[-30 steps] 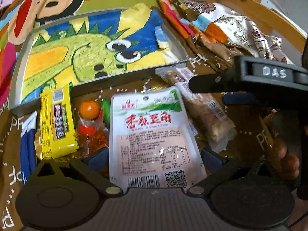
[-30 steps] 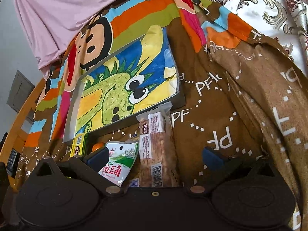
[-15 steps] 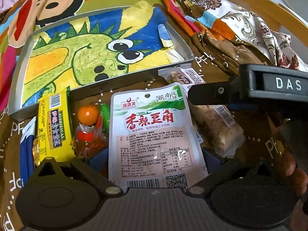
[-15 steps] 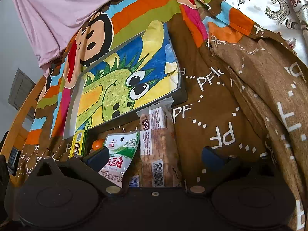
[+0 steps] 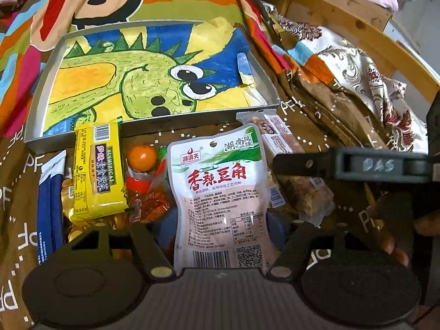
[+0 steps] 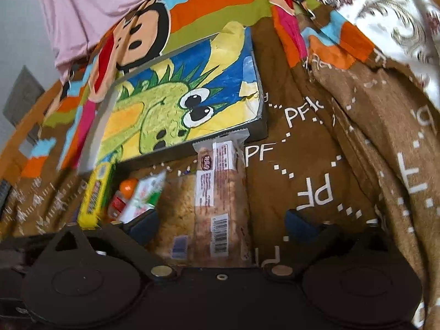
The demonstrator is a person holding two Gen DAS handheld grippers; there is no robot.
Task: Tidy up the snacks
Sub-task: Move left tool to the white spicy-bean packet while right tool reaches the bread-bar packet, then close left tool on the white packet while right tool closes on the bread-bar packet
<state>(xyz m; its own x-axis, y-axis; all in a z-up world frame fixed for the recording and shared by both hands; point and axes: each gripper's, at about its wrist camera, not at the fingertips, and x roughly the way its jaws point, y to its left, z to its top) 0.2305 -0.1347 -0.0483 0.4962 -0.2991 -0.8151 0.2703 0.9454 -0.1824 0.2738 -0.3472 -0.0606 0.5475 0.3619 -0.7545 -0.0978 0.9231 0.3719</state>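
A white snack pouch with red Chinese letters point(image 5: 220, 195) lies between the fingers of my left gripper point(image 5: 220, 228), whose jaws are open around it. A yellow packet point(image 5: 97, 170), an orange-capped item point(image 5: 142, 158) and blue packets point(image 5: 49, 206) lie to its left. A clear-wrapped cake bar point(image 6: 220, 195) lies between the fingers of my right gripper point(image 6: 220, 225), which is open over it. A shallow tray with a green dinosaur picture point(image 5: 148, 74) sits just beyond the snacks; it also shows in the right wrist view point(image 6: 176, 110).
The snacks lie on a brown "PF" blanket point(image 6: 316, 187). The right gripper's body crosses the left wrist view point(image 5: 357, 167). A wooden bed frame point(image 5: 343, 13) and floral cloth point(image 5: 365, 82) lie to the right. A pink cloth point(image 6: 90, 8) hangs at the back.
Both grippers have moved closer to the snacks. The right gripper has shifted left over the cake bar. The jaws have stayed open.
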